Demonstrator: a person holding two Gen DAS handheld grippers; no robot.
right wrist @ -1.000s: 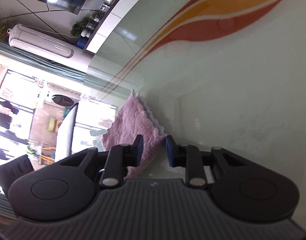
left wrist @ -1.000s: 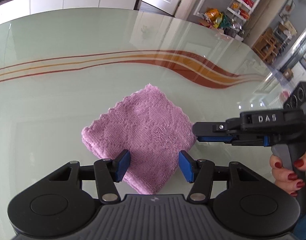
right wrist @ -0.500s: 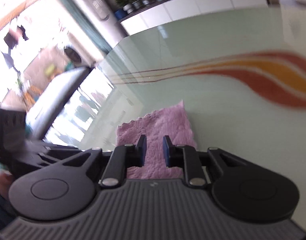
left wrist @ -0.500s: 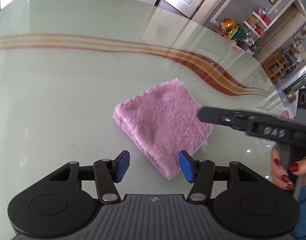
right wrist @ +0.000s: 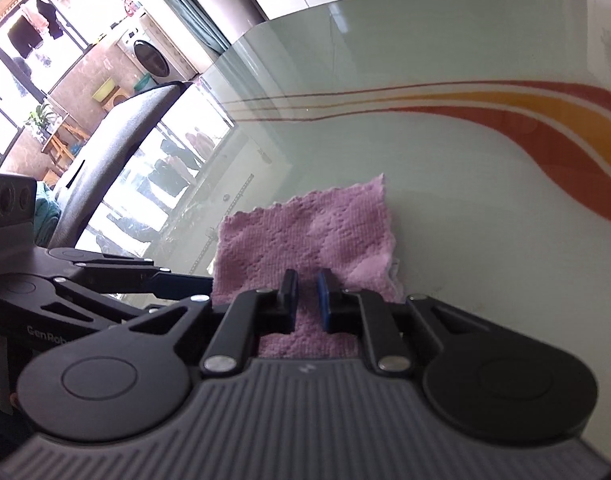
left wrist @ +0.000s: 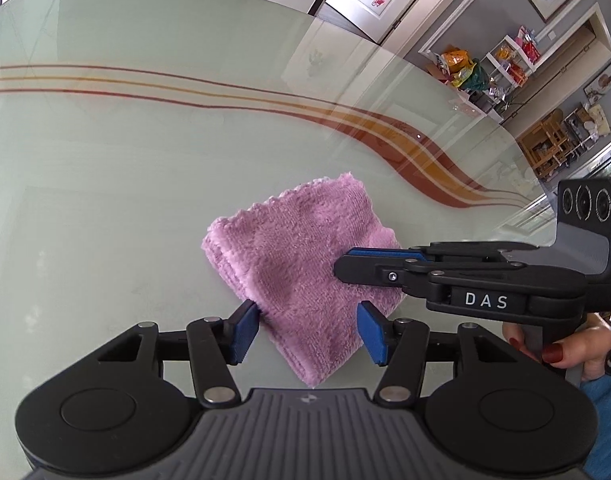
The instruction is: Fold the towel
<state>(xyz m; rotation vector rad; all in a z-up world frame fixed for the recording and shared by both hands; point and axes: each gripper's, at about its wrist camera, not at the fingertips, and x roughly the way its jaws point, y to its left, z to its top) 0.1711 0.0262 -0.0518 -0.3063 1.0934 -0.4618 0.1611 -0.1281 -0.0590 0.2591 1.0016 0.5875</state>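
A pink towel [left wrist: 297, 256], folded into a small thick square, lies flat on the pale green glass table [left wrist: 145, 180]. My left gripper [left wrist: 307, 320] is open, its blue pads standing on either side of the towel's near corner without pinching it. My right gripper [left wrist: 339, 266] comes in from the right, held by a hand [left wrist: 561, 352], with its tips over the towel's right part. In the right wrist view the right gripper [right wrist: 307, 292] is shut to a narrow slit above the towel [right wrist: 309, 232], with nothing between the pads. The left gripper [right wrist: 207, 282] reaches in from the left.
A red and orange wavy stripe [left wrist: 425, 160] runs across the glass behind the towel. The table's far edge curves round at the back. A grey chair back [right wrist: 117, 136] stands past the table's left edge in the right wrist view. Bare glass surrounds the towel.
The right gripper rolled, swung from the towel's right edge to over its right part, and its jaws narrowed. The left gripper rolled a little and kept its opening.
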